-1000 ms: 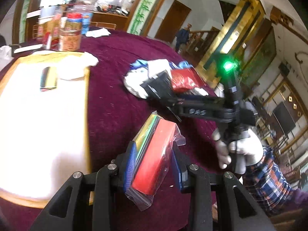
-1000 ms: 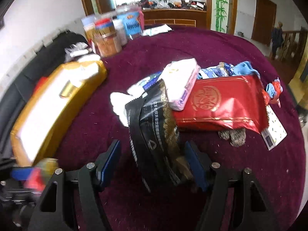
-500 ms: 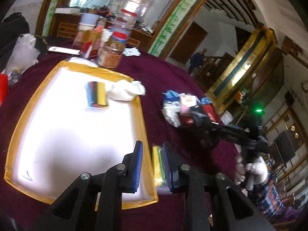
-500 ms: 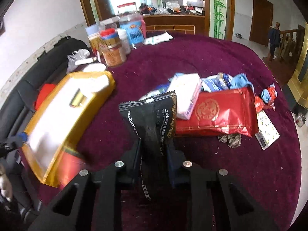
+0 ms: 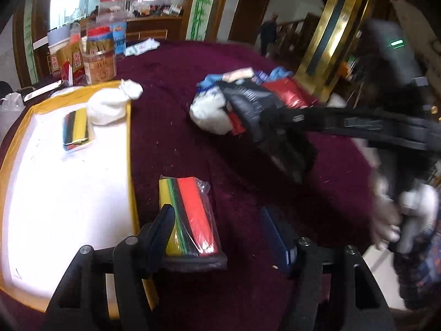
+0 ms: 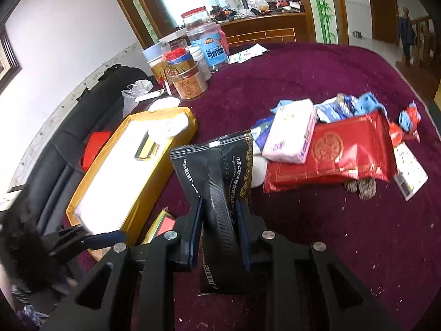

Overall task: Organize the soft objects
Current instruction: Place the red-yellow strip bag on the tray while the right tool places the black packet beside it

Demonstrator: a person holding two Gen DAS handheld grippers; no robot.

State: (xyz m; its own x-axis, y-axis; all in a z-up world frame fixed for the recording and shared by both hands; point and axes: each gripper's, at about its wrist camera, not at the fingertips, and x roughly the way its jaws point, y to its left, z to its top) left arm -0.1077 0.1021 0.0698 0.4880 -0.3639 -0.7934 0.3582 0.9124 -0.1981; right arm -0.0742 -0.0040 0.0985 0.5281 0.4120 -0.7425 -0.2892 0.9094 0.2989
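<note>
Left wrist view: left tool [image 5: 220,234] is opening, its jaws releasing the coloured packet [image 5: 190,218], which is lying on the bench [image 5: 317,198] just beside the tray [image 5: 129,149], seemingly outside it. Right tool [image 6: 219,230] is clenching the black pouch [image 6: 217,171]. Two items are sitting in the tray; the pile [image 6: 330,143] is awaiting sorting.

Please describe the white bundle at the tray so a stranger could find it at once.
Find the gold-rimmed tray on the maroon tablecloth. At its far corner, the white cloth bundle overhangs the rim, beside a striped packet. Only it is plain white and knotted.
</note>
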